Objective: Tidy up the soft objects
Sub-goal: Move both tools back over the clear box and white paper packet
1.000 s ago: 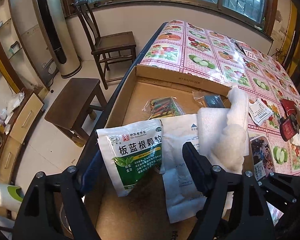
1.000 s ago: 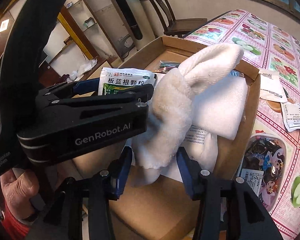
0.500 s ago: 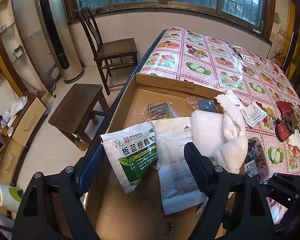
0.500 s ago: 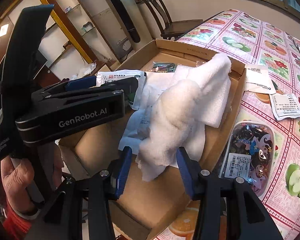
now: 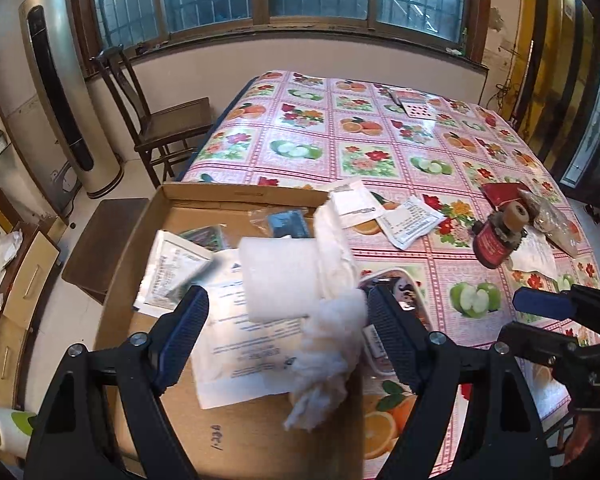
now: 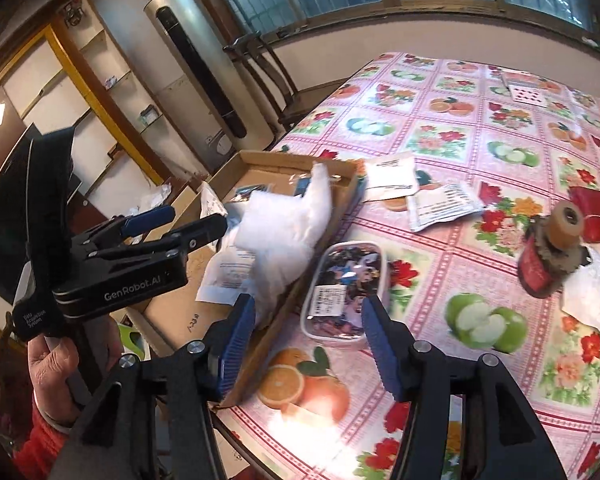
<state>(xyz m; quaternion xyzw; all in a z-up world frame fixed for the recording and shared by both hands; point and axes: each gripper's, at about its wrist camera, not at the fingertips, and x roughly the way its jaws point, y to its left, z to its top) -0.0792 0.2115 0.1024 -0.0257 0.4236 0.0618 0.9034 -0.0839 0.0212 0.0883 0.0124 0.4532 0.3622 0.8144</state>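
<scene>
A white fluffy towel (image 5: 300, 280) lies in the shallow cardboard box (image 5: 236, 194), draped over its right rim; it also shows in the right wrist view (image 6: 280, 236). Under it lie a white printed pouch (image 5: 244, 344) and a medicine packet (image 5: 172, 272). My left gripper (image 5: 288, 340) is open and empty, above the towel's near end. My right gripper (image 6: 308, 344) is open and empty, over a clear plastic tub of small dark items (image 6: 344, 288) beside the box (image 6: 260, 160).
White paper sachets (image 5: 384, 216) lie on the fruit-patterned tablecloth (image 5: 340, 128) past the box. A dark red jar with a tan lid (image 5: 496, 236) and red packets sit at the right. A wooden chair (image 5: 160, 120) and stool (image 5: 100, 240) stand left of the table.
My right gripper has let go of the towel and pulled back to the right, over the plastic tub. The towel now rests in the box. My left gripper has shifted right and up.
</scene>
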